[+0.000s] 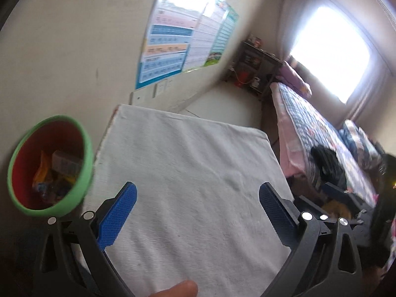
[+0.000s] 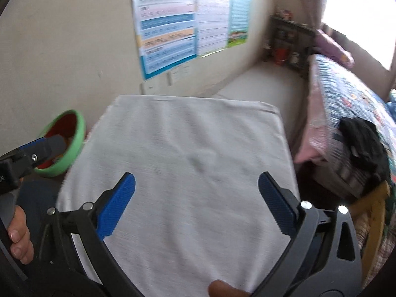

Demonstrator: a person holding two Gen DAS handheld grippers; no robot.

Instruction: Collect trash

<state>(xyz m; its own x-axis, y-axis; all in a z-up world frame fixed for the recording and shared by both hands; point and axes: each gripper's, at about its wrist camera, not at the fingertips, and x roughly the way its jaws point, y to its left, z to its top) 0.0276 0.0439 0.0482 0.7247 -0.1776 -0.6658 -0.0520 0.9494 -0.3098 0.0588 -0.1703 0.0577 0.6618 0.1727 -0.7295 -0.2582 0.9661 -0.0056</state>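
**Trash sits in the green-rimmed bin at the left edge of both views**

Trash [image 1: 53, 175] lies in the bottom of a round bin [image 1: 84, 158] with a green rim and red inside, at the middle left of the left wrist frame: orange and blue wrappers and a pale printed carton, heaped together. The bin stands just beside the left edge of a table covered with a white cloth [image 1: 193, 173], which fills the centre of the frame. In the lower part, the left gripper [image 1: 198, 210] hangs over the cloth with its blue pads spread wide and nothing between them. A fingertip [image 1: 180, 288] shows at the bottom edge. Colourful wall charts [image 1: 173, 42] hang at the upper centre, a dark shelf unit [image 1: 257, 66] stands in the corner, and a bed with a patterned quilt [image 1: 309, 123] runs down the right side under a bright window [image 1: 329, 52].

In the right wrist frame the same bin [image 2: 76, 138] appears at the middle left, partly hidden by one finger of the left gripper [image 2: 47, 146]; a hand [image 2: 18, 232] grips that tool's handle at the lower left. The right gripper [image 2: 196, 203] is over the white cloth [image 2: 185, 153], its jaws also spread wide and empty. The quilted bed [image 2: 346, 99] occupies the right, with a black garment [image 2: 361, 143] lying on it.
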